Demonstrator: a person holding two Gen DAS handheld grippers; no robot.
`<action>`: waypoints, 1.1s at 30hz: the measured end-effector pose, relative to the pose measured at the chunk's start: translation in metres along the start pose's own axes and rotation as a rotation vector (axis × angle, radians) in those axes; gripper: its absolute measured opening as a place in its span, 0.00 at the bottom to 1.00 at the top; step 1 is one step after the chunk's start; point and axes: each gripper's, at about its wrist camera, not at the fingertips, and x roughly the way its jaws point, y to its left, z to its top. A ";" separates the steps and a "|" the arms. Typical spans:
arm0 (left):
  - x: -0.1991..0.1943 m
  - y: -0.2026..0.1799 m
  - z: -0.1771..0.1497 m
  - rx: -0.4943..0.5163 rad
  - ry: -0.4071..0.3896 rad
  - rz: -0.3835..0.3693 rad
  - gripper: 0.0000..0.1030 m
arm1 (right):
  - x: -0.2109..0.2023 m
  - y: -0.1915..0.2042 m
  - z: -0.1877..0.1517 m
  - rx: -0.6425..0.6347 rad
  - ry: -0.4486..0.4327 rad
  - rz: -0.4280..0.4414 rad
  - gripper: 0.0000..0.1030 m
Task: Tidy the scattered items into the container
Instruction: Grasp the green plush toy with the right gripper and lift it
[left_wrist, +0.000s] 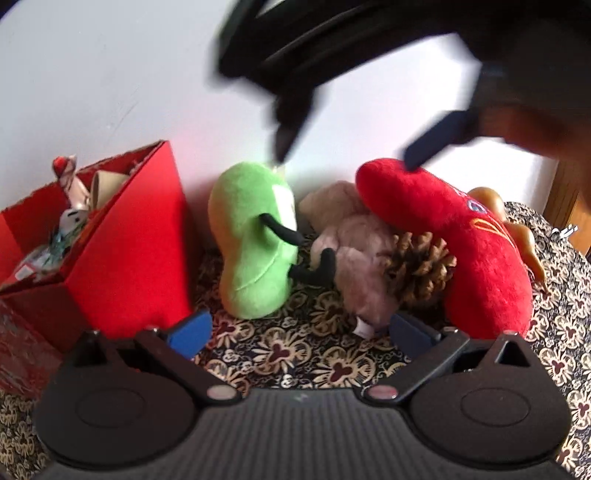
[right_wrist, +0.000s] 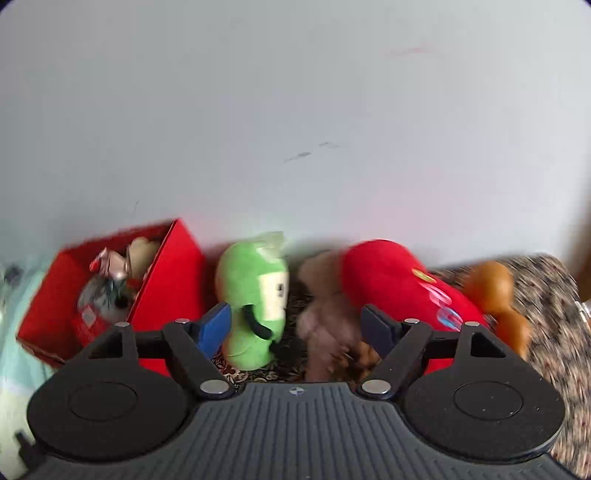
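Both grippers stand wide and hold nothing: the left gripper (left_wrist: 295, 332) low over the patterned cloth (left_wrist: 295, 354), the right gripper (right_wrist: 295, 328) above the toys. Ahead, a green plush (left_wrist: 255, 243), beige plush (left_wrist: 354, 251), pine cone (left_wrist: 421, 266) and red plush (left_wrist: 461, 243) crowd together against the wall. At left stands the red box (left_wrist: 125, 251), already partly filled.
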 end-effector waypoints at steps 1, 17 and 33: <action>0.003 -0.002 -0.002 0.014 0.007 -0.013 0.99 | 0.010 0.003 0.005 -0.022 0.026 0.004 0.77; 0.039 0.029 0.004 -0.041 -0.082 -0.152 0.95 | 0.123 0.015 0.033 -0.037 0.378 0.169 0.77; 0.036 0.038 0.004 -0.072 -0.126 -0.234 1.00 | 0.066 -0.012 0.002 -0.037 0.400 0.178 0.58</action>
